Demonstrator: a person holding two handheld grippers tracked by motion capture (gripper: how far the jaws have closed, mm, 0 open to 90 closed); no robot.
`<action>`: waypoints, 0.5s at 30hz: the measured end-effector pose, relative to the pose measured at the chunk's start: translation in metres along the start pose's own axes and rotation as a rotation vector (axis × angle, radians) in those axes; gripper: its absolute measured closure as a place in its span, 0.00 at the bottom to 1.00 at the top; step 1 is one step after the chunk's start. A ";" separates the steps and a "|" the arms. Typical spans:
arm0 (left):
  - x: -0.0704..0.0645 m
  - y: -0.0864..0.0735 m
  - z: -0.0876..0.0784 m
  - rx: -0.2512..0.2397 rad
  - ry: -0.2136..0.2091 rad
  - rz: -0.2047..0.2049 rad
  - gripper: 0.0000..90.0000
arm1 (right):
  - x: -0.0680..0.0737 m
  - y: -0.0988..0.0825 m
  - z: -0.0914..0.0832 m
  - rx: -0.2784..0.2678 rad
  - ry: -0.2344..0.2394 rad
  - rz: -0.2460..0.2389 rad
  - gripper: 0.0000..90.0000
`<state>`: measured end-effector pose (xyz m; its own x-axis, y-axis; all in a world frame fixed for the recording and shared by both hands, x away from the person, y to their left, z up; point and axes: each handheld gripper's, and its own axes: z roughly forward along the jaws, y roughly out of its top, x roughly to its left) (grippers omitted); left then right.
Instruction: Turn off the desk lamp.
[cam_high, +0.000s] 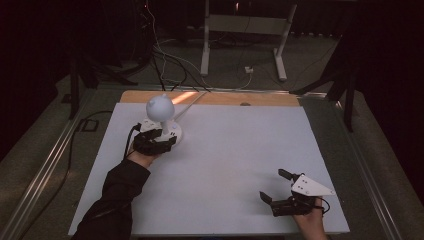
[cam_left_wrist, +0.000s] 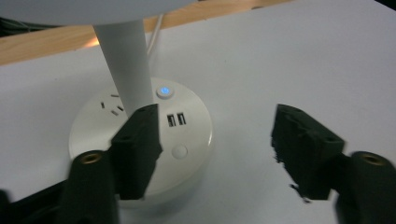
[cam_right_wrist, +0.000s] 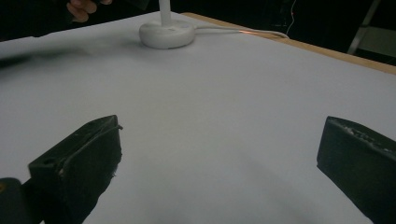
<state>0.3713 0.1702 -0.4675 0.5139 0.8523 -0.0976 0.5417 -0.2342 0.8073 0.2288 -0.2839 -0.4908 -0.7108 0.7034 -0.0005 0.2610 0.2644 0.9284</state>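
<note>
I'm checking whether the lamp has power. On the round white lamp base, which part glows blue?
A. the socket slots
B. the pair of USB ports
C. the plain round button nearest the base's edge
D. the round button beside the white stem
D: in the left gripper view, the small round button next to the white stem on the round white lamp base shows a blue light; the other parts are unlit.

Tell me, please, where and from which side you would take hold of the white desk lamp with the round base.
Probably by the white upright stem, low down just above the round white base. It is slim and straight, so open jaws fit around it; the base looks too broad and the globe head too round. The left tool, open, already faces it from the person's side.
</note>
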 end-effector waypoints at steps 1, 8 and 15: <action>0.000 0.000 -0.001 0.004 -0.007 0.000 0.28 | 0.000 0.000 0.000 0.000 0.001 0.000 0.00; 0.001 -0.006 -0.015 0.020 -0.089 0.008 0.05 | 0.000 0.000 0.001 0.000 0.004 0.000 0.00; -0.002 -0.018 -0.031 0.020 -0.114 0.012 0.03 | 0.001 0.001 0.002 0.003 0.009 -0.005 0.00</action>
<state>0.3398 0.1879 -0.4638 0.5925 0.7906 -0.1546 0.5475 -0.2545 0.7972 0.2294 -0.2817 -0.4908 -0.7180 0.6961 -0.0021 0.2590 0.2699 0.9274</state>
